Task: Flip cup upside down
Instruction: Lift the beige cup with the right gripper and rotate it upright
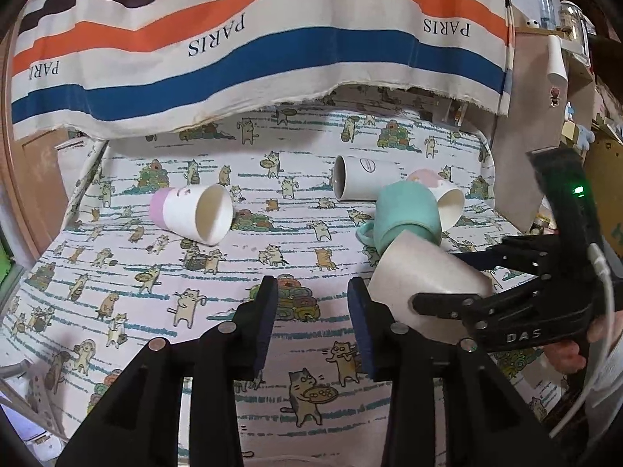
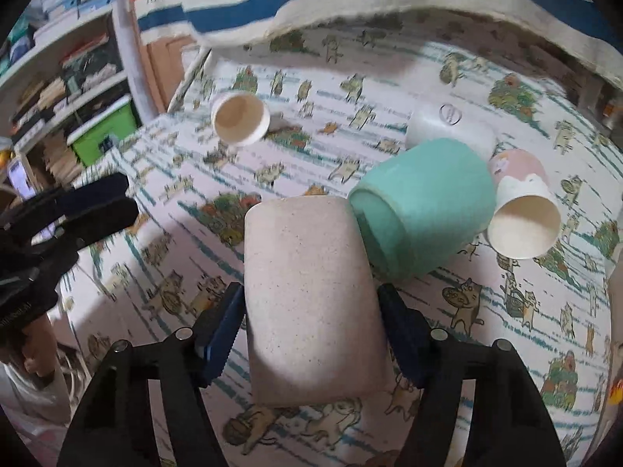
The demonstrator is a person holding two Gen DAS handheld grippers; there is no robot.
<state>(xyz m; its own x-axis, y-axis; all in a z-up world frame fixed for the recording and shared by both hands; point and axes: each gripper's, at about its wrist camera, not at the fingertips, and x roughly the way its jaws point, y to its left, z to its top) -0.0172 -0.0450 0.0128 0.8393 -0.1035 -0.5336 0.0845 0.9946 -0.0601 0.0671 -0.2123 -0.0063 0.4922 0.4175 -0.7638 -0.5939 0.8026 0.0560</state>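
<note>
Here the right claw pinches the speckled cup; the left claw is spread, empty.
By appearance the cup is lifted and tilted; setting it mouth-down on the worktop remains.

The cup between the black right gripper fingers is speckled beige, the mug just ahead is mint green, the tablecloth shows cartoon cats, and the hanging cloth has orange, blue and brown stripes.

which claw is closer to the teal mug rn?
Right. The right claw, gripping the speckled beige cup, sits just in front of the teal ceramic mug. The left claw is open, farther off to the mug's left.
</note>
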